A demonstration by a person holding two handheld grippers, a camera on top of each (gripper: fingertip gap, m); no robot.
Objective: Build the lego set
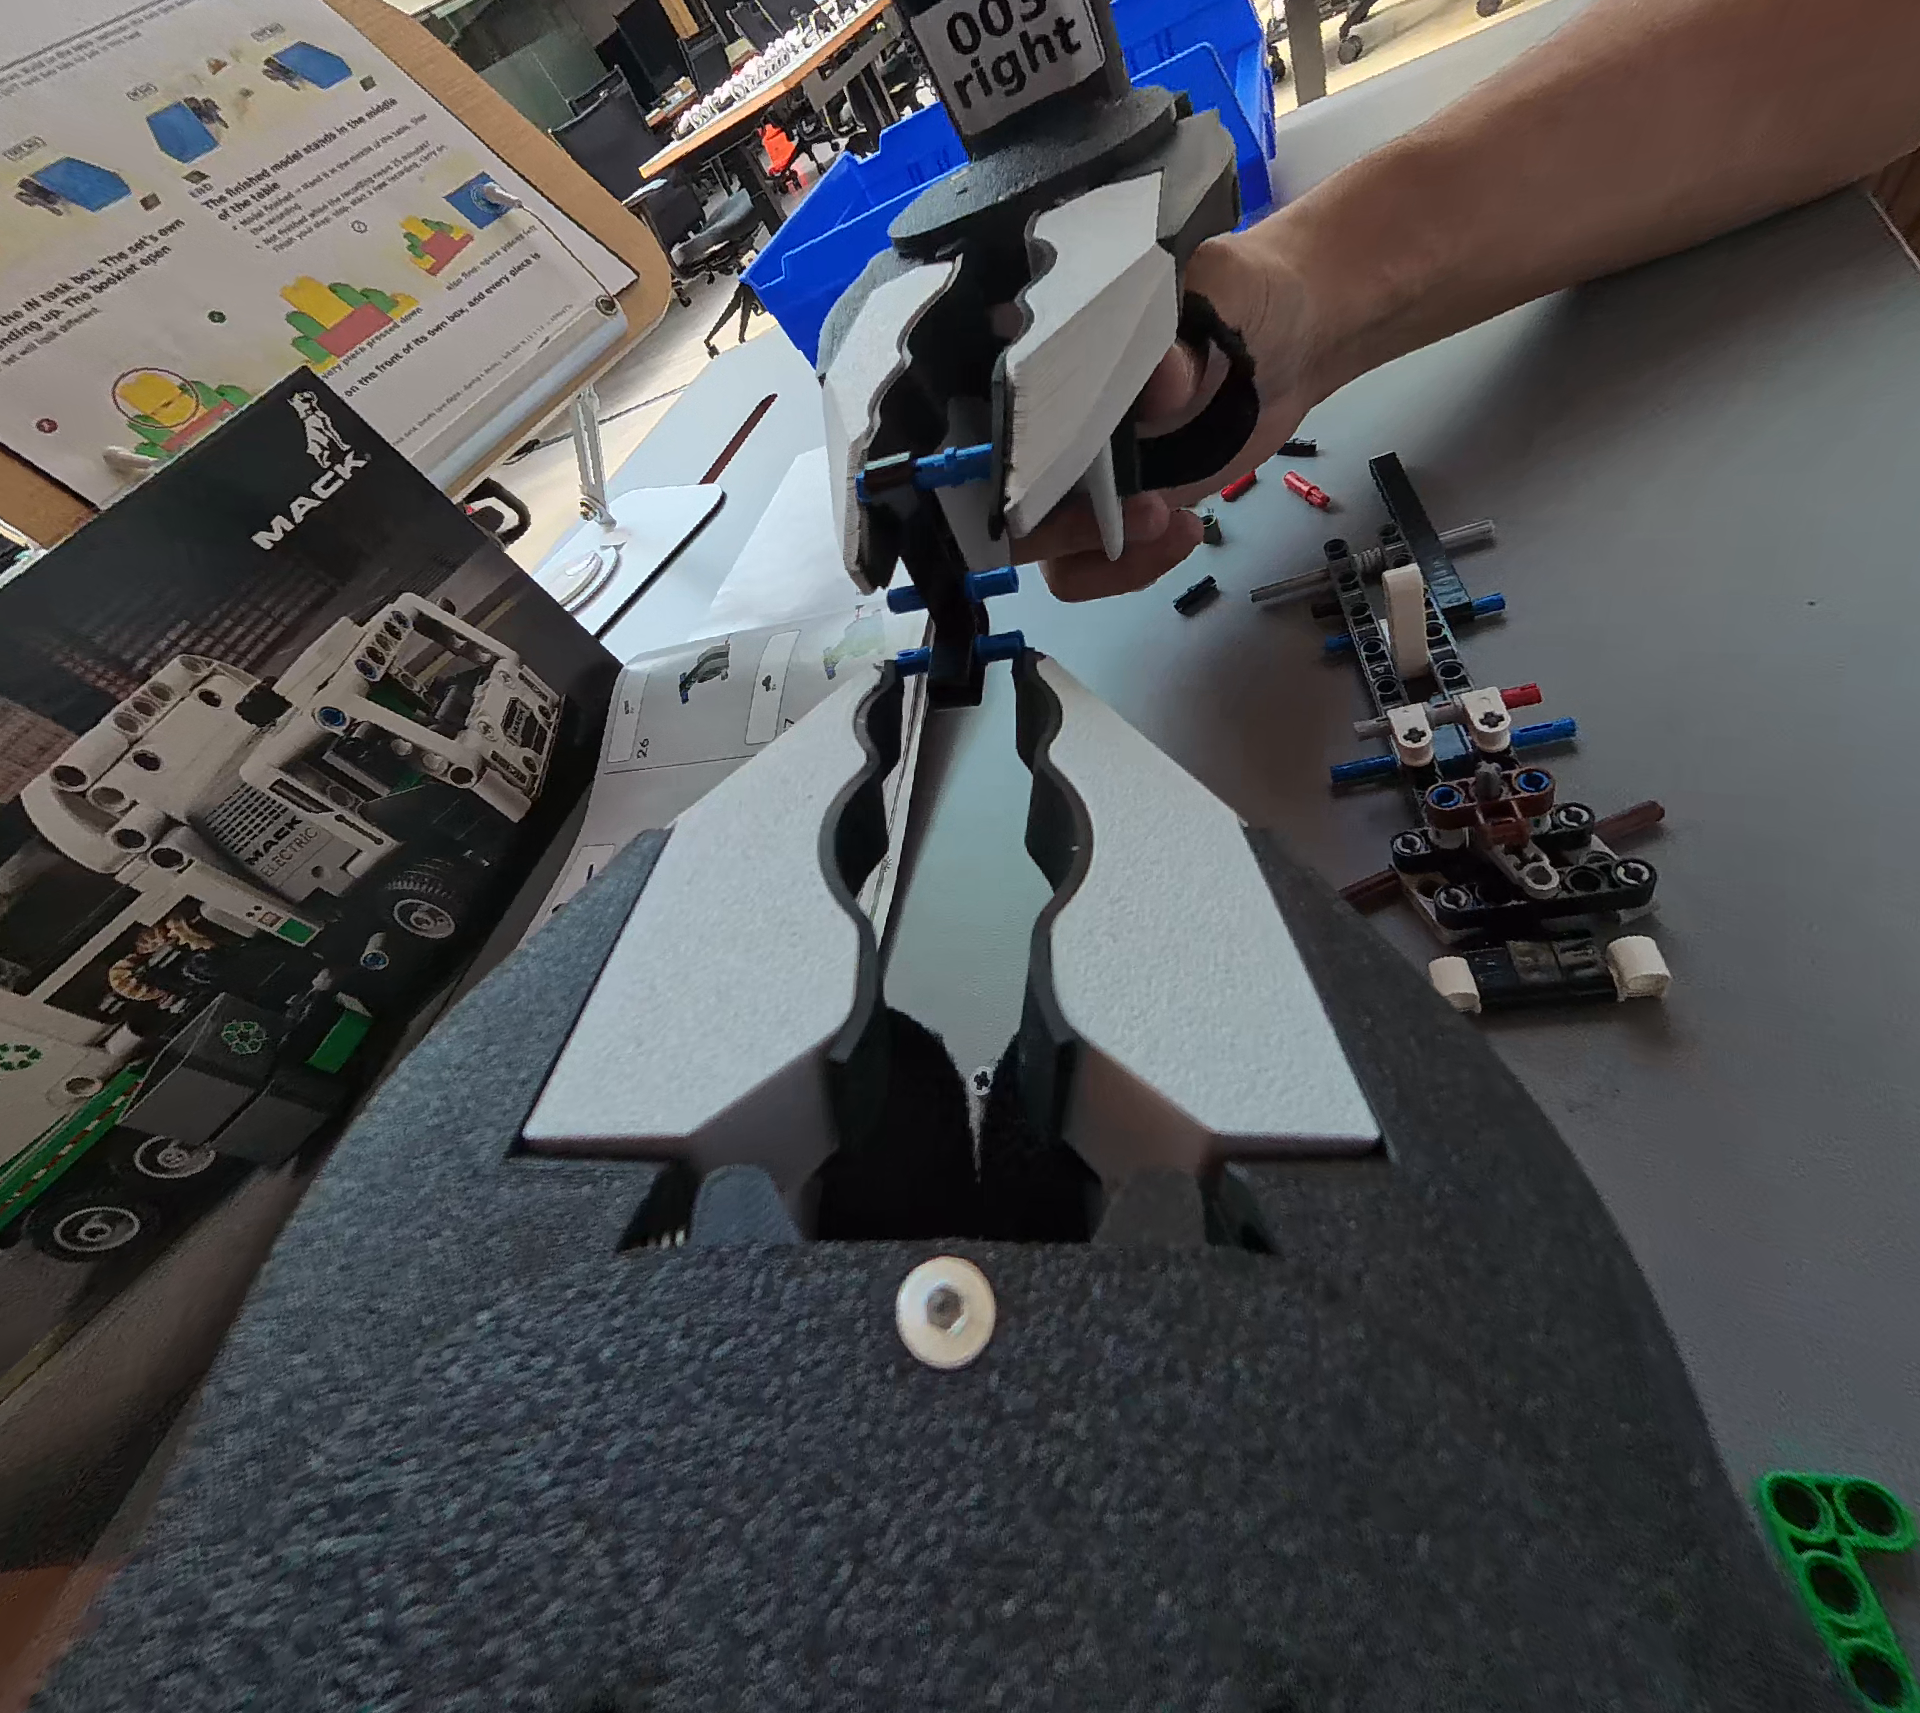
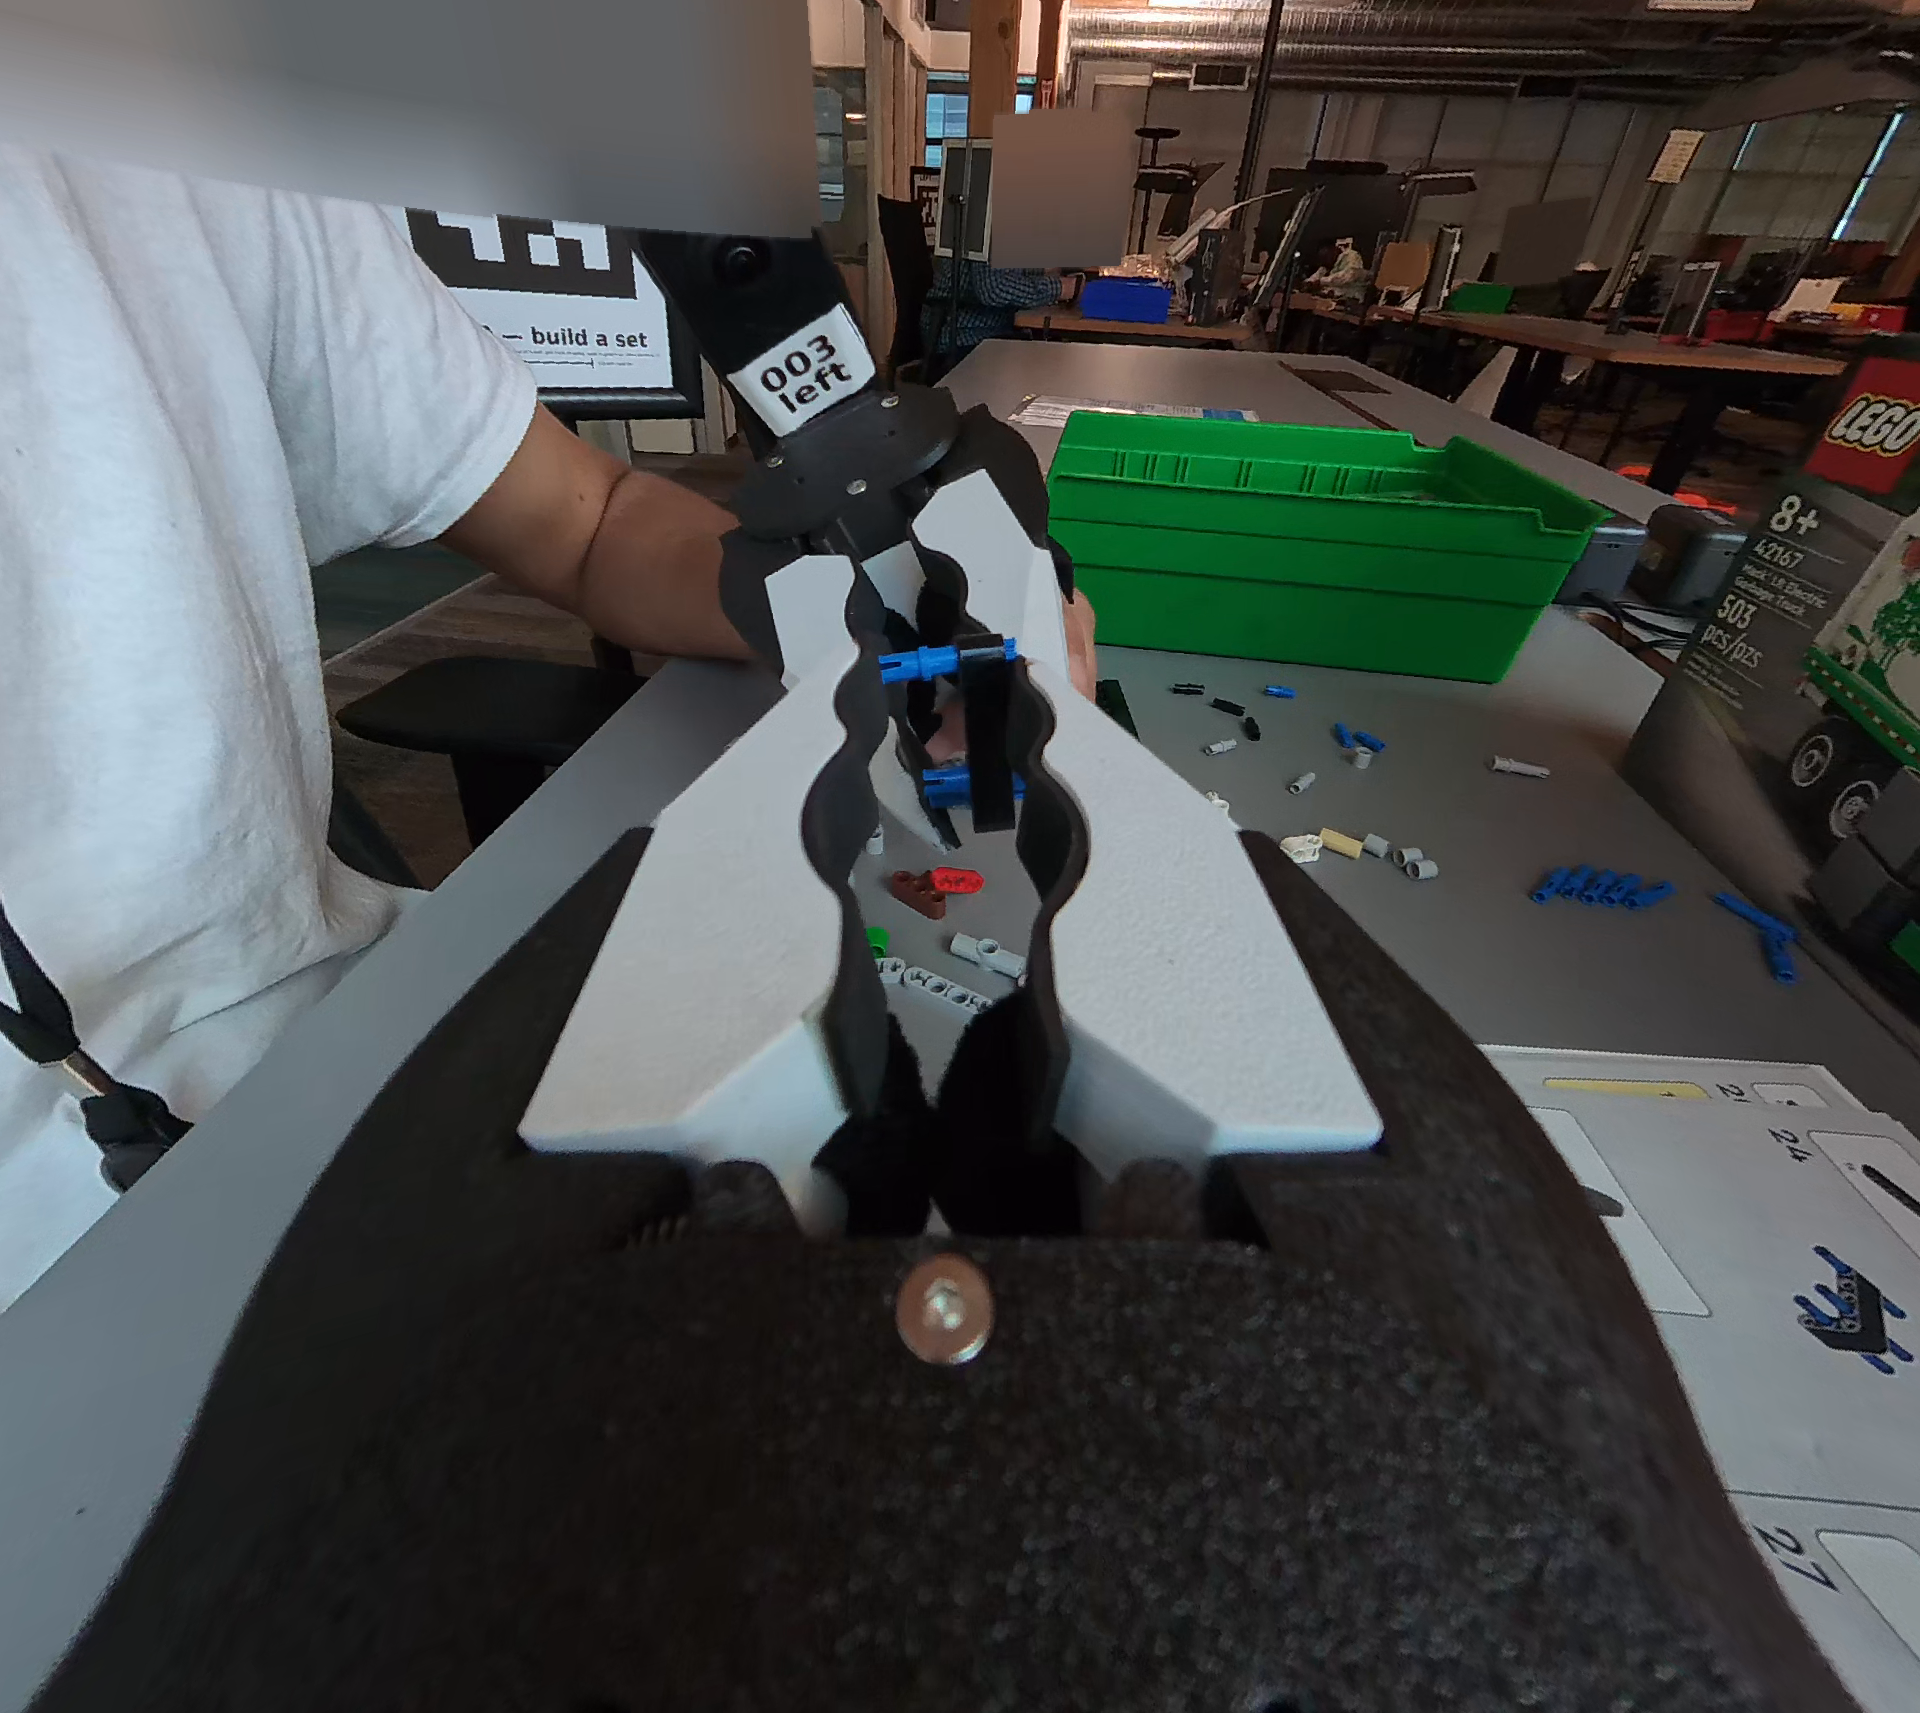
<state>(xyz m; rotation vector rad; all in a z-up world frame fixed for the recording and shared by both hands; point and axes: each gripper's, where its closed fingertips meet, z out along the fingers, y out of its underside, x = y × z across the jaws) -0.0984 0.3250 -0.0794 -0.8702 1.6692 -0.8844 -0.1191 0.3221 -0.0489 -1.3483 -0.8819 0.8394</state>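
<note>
Jaws on both my grippers stand narrowly parted around one black beam (image 1: 951, 624) studded with blue pins (image 1: 997, 647). My left gripper (image 1: 961, 664) pinches the beam's lower end across a blue pin. My right gripper (image 2: 951, 661) clamps the upper end across another blue pin (image 2: 920, 661). The beam hangs above the grey table (image 1: 1714, 520), near a partly built chassis (image 1: 1486, 770).

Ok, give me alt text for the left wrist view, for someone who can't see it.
Above a grey table, the left gripper and right gripper meet tip to tip on one black beam with blue pins. A half-built brick chassis lies to the right; a truck set box and open instruction booklet sit left.
</note>
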